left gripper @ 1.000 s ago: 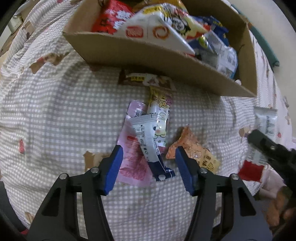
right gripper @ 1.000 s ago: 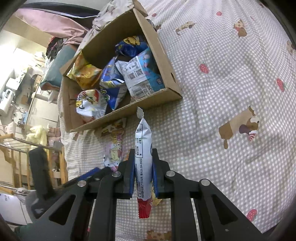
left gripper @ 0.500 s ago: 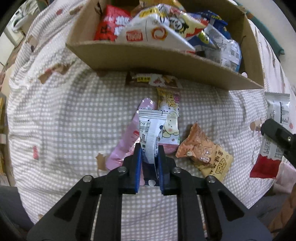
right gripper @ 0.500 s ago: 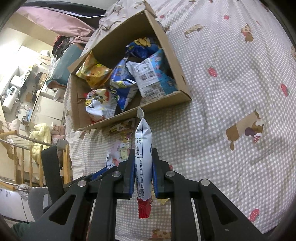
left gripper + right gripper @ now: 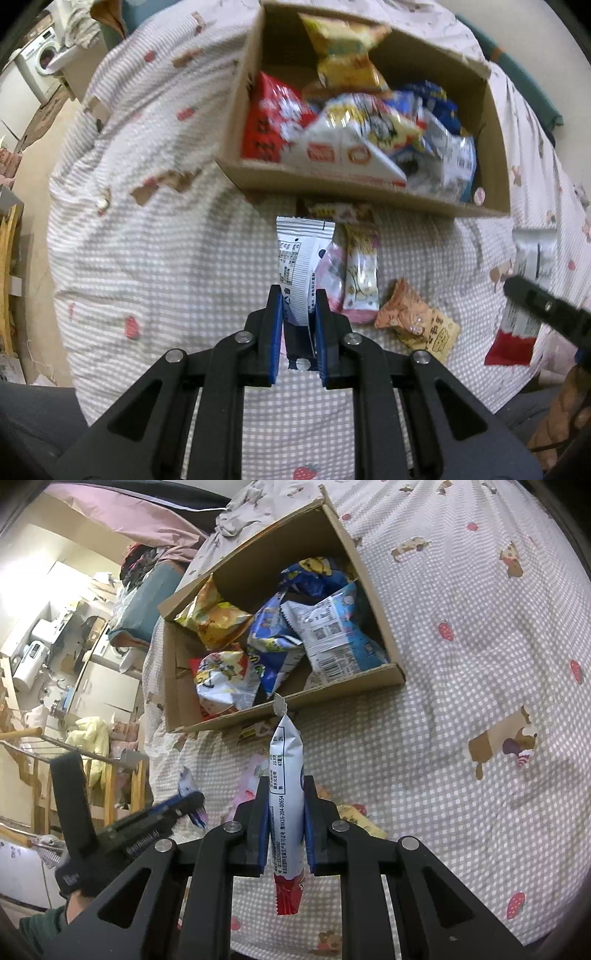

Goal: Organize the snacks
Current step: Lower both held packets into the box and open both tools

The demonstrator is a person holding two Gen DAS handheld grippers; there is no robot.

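My left gripper (image 5: 298,306) is shut on a white and blue snack packet (image 5: 297,258), which hangs above the checked bedspread (image 5: 166,258). Under it lie a pink packet (image 5: 332,273), a yellow cartoon packet (image 5: 362,269), an orange packet (image 5: 417,325) and a brown one (image 5: 340,212) against the box. The cardboard box (image 5: 332,177) beyond them is full of snack bags. My right gripper (image 5: 286,794) is shut on a white packet with a red end (image 5: 286,812), short of the box (image 5: 314,698). In the right wrist view the left gripper (image 5: 184,805) shows at lower left.
The bedspread (image 5: 461,664), printed with strawberries and dogs, stretches to the right of the box. The bed's edge drops to the floor on the left, with a washing machine (image 5: 40,62) beyond. A wooden rack (image 5: 37,768) and cluttered furniture stand past that edge.
The left gripper closed on the white and blue packet and lifted it off the pile, and more of the box's inside now shows. The right gripper kept its packet and barely moved.
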